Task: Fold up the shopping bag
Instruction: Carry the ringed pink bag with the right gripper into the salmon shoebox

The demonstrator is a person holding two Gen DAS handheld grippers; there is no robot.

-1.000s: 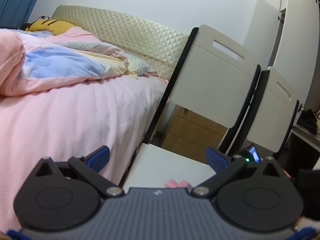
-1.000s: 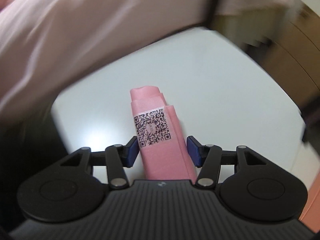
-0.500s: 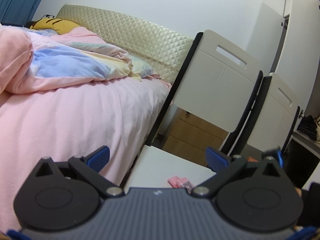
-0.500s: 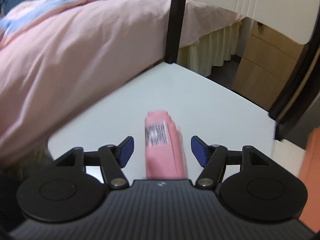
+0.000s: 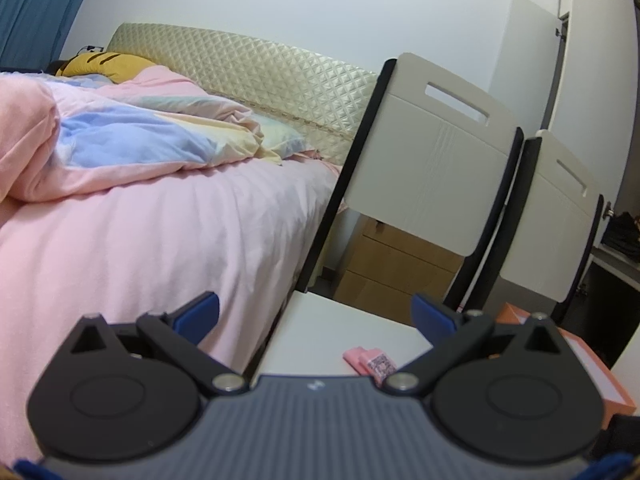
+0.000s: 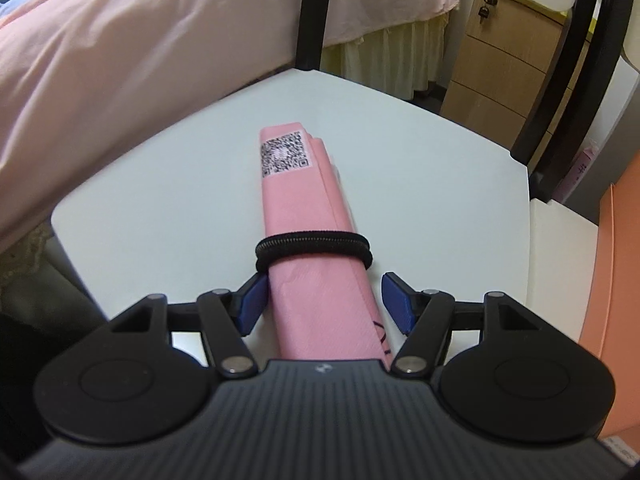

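Note:
A pink shopping bag (image 6: 308, 216), folded into a narrow bundle with a QR label, lies on a white chair seat (image 6: 432, 184). A black elastic band (image 6: 312, 252) wraps its middle. My right gripper (image 6: 324, 300) is open, its blue fingertips on either side of the bundle's near end; the left one touches it, the right one stands apart. My left gripper (image 5: 316, 314) is open and empty, held above the seat. The bundle also shows small in the left wrist view (image 5: 370, 362).
A bed with pink sheets (image 5: 140, 240) lies to the left. White chair backs with black frames (image 5: 432, 168) rise behind the seat. A wooden drawer unit (image 6: 508, 48) stands beyond. An orange box (image 6: 616, 264) sits at the right.
The right gripper has pulled back along the bundle, so the black band and more of the bag now show. The left gripper has tilted up slightly and stayed open.

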